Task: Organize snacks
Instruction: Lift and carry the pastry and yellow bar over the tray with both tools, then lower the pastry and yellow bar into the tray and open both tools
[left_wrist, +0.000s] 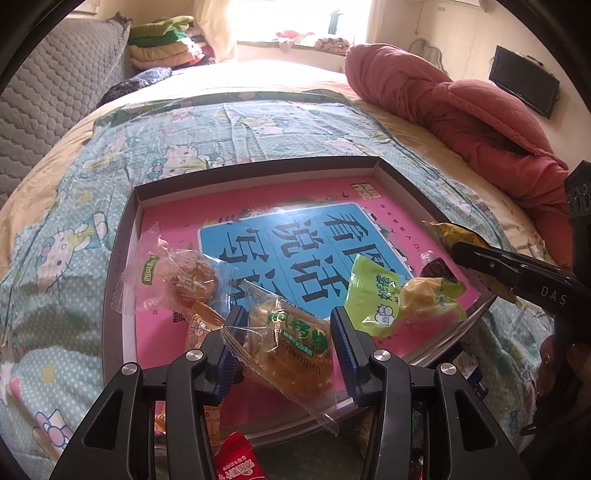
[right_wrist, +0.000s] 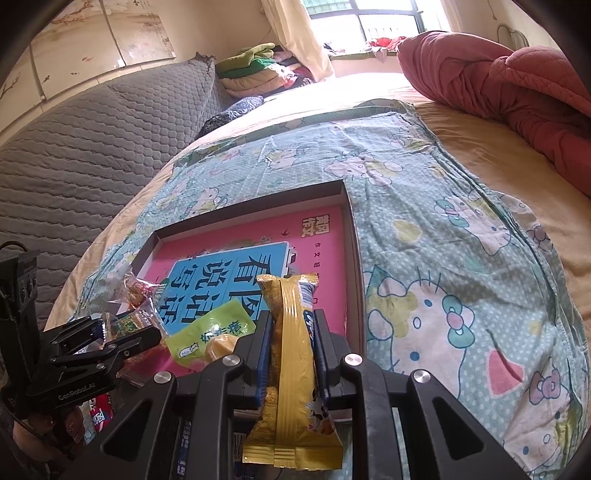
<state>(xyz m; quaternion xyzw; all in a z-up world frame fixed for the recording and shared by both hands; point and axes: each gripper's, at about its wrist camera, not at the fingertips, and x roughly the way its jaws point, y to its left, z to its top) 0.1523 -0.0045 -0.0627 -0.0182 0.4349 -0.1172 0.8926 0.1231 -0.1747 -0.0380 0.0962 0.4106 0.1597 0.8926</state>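
Note:
A shallow grey box (left_wrist: 122, 236) with a pink and blue printed bottom lies on the bed; it also shows in the right wrist view (right_wrist: 352, 236). My left gripper (left_wrist: 288, 328) is open over its near edge, its jaws either side of a clear-wrapped brown pastry (left_wrist: 291, 350) that lies in the box. Another clear-wrapped cake (left_wrist: 184, 280) and a green packet (left_wrist: 380, 295) lie in the box too. My right gripper (right_wrist: 291, 332) is shut on a yellow snack packet (right_wrist: 291, 365) and holds it upright over the box's near right corner.
The box rests on a Hello Kitty sheet (right_wrist: 443, 258). A red quilt (left_wrist: 461, 110) is bunched at the right, a grey quilted pad (right_wrist: 92, 147) at the left. A red packet (left_wrist: 236, 461) and other snacks lie below the box's near edge.

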